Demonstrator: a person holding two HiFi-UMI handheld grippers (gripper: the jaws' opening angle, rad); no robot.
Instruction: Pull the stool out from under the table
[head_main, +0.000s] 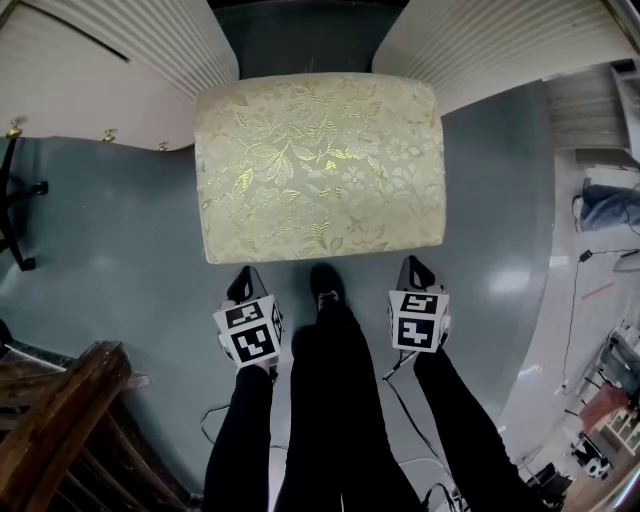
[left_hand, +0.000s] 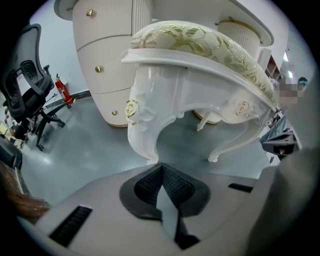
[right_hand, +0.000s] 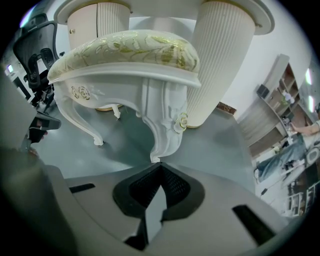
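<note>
Seemingly I am nearly finishing: the stool (head_main: 318, 170) is standing on the floor (head_main: 110, 230), only its far edge reaching between the pedestals of the table (head_main: 110, 80). My left claw (head_main: 243, 285) and right claw (head_main: 415, 272) are hovering shut, empty, beside its near edge.

We see a smooth grey-blue floor (head_main: 110, 250), and soft patches of light lie on it at 3 o'clock. The white table (head_main: 110, 80), with ribbed pedestals and small gold knobs, fills the part from 10 to 2 o'clock. A black office chair (left_hand: 27, 85) stands at 9 o'clock before a pale wall (left_hand: 50, 45), and a red fire extinguisher (left_hand: 62, 92) is just beside it. Some dark wooden furniture (head_main: 60, 430) is at 7 o'clock. Open shelves (right_hand: 287, 82) stand at 3 o'clock.
</note>
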